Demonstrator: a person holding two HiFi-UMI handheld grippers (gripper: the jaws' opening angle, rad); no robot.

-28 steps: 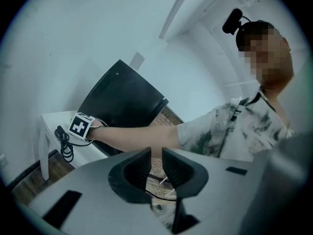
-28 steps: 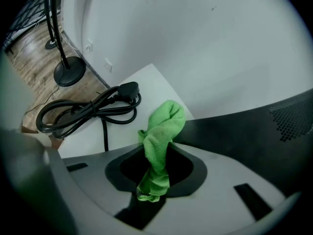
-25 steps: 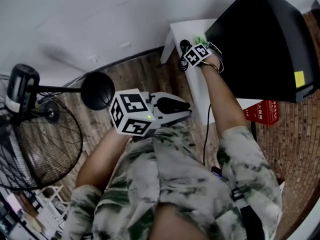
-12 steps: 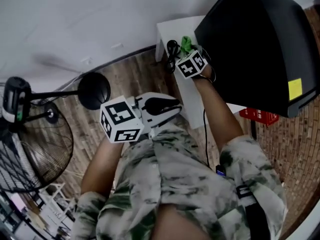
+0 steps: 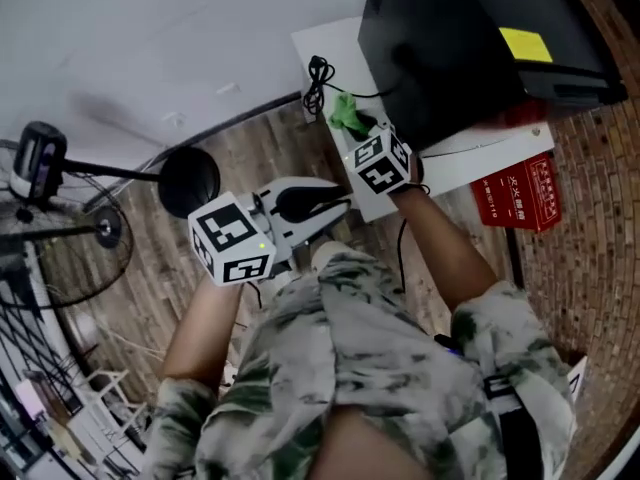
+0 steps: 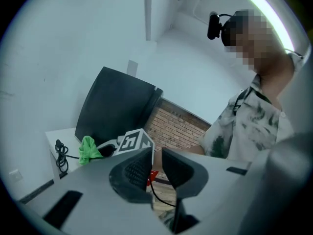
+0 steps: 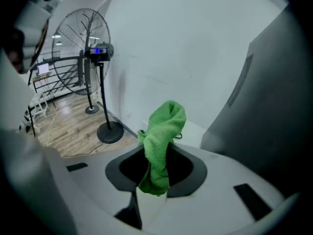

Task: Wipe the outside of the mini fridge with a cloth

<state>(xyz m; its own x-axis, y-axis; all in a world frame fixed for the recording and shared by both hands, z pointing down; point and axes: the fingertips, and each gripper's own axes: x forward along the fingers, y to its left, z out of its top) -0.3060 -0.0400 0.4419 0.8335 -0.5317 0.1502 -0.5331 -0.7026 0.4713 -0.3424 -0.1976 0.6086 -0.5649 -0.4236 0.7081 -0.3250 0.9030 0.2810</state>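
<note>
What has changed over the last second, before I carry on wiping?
The right hand-held gripper, shut on the cloth, drew back toward the person beside the fridge. The head view also swung, so the fridge sits higher in frame. The left hand-held gripper stayed idle and empty, jaws slightly apart.

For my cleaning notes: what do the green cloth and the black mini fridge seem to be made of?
Green cloth: probably microfibre or terry; its surface is fuzzy and it folds limply. Mini fridge: smooth black shell with a dull sheen, painted metal or plastic; the look cannot settle which.
</note>
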